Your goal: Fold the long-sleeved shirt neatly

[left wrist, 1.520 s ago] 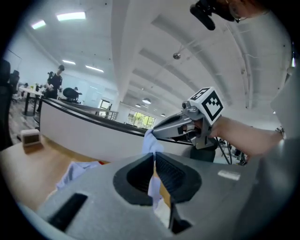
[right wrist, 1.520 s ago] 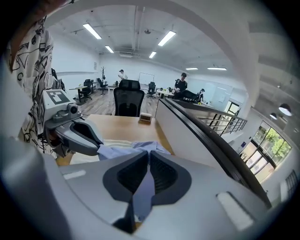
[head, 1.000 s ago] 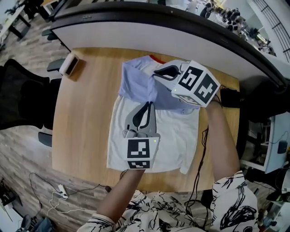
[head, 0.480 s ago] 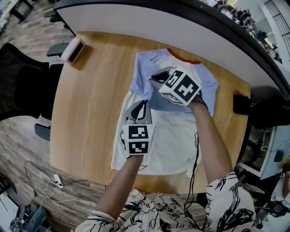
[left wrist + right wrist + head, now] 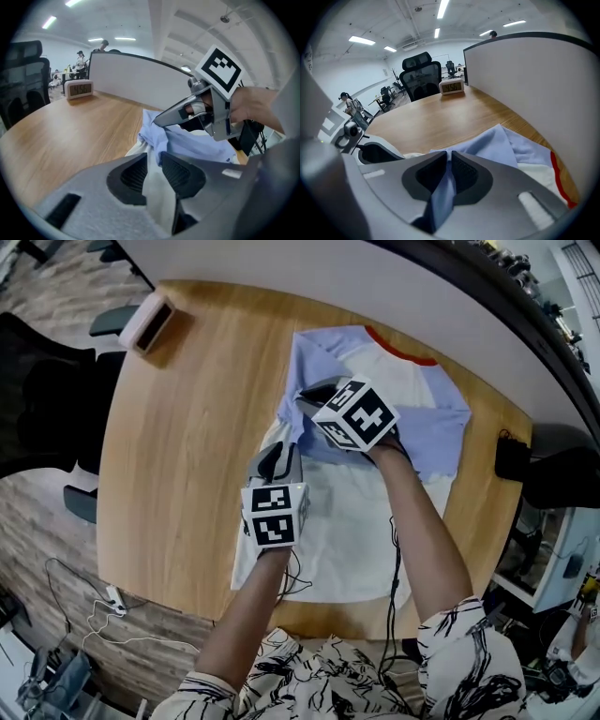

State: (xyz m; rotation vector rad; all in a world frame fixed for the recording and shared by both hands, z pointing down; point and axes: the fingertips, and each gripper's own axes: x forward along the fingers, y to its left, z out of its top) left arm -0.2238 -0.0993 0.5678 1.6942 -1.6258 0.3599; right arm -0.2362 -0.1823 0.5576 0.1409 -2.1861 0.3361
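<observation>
Shirt [image 5: 352, 521] lay flat on the wooden table [image 5: 178, 474], with the white body toward you and the red collar [image 5: 403, 351] at the far end.

Your right gripper [image 5: 305, 397] pointed down at the near-left blue sleeve [image 5: 314, 357]. Its jaws were pressed together on a fold of that blue cloth, and a strip of the cloth ran down between the pads.

Your left gripper [image 5: 279, 454] sat just nearer you, at the shirt's left edge. Its jaws were opening and stood slightly parted. White body cloth lay in the gap, and the pads no longer pinched it.

The two grippers stood close together, the right tip just beyond the left.

The other blue sleeve [image 5: 441, 427] lay on the shirt's right side.

A small clock [image 5: 148, 322] stood at the table's far-left corner, well apart from the shirt. A black office chair [image 5: 37, 409] stood off the table's left edge.
</observation>
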